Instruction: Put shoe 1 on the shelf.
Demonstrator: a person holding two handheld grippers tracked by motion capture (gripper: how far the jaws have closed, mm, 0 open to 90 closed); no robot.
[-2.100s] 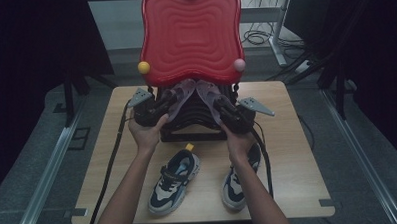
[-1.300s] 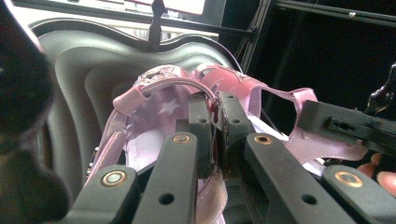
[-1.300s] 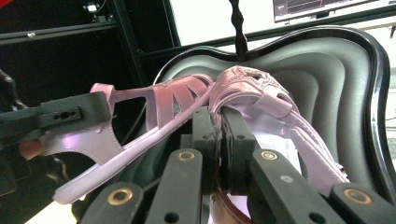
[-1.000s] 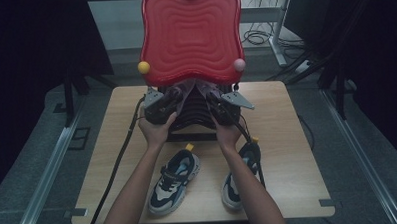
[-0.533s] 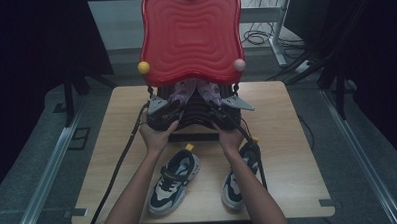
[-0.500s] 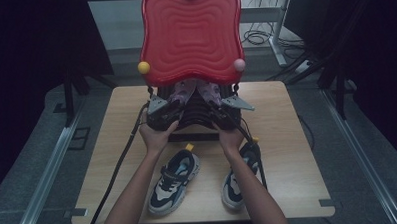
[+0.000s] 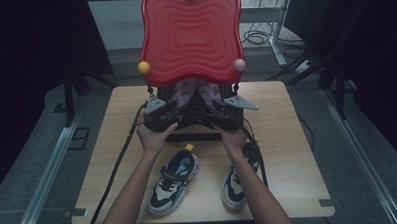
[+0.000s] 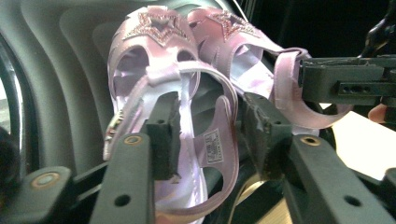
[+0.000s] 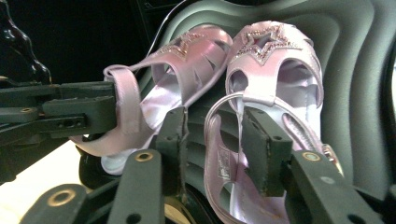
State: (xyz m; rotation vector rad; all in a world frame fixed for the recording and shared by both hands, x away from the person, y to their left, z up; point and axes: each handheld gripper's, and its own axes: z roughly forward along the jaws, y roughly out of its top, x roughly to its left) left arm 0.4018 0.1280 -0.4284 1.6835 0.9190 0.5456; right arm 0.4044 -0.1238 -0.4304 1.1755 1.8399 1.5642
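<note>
a: high view: both pink sandals (image 7: 193,92) lean on the rack (image 7: 196,117) at 12 o'clock, under the red board (image 7: 191,37).

b: left gripper (image 8: 210,135) has just been opening, heel strap loose between its jaws. back out straight.

a: right gripper (image 9: 212,140) likewise, opening, strap unpinched. don't snag it.

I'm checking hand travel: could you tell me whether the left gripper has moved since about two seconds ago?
Yes. The left gripper has moved away from the person, toward the red stand, with its jaws just opening.

pink star sandals (image 8: 187,56) | pair, side by side | leaning on grey rack
</note>
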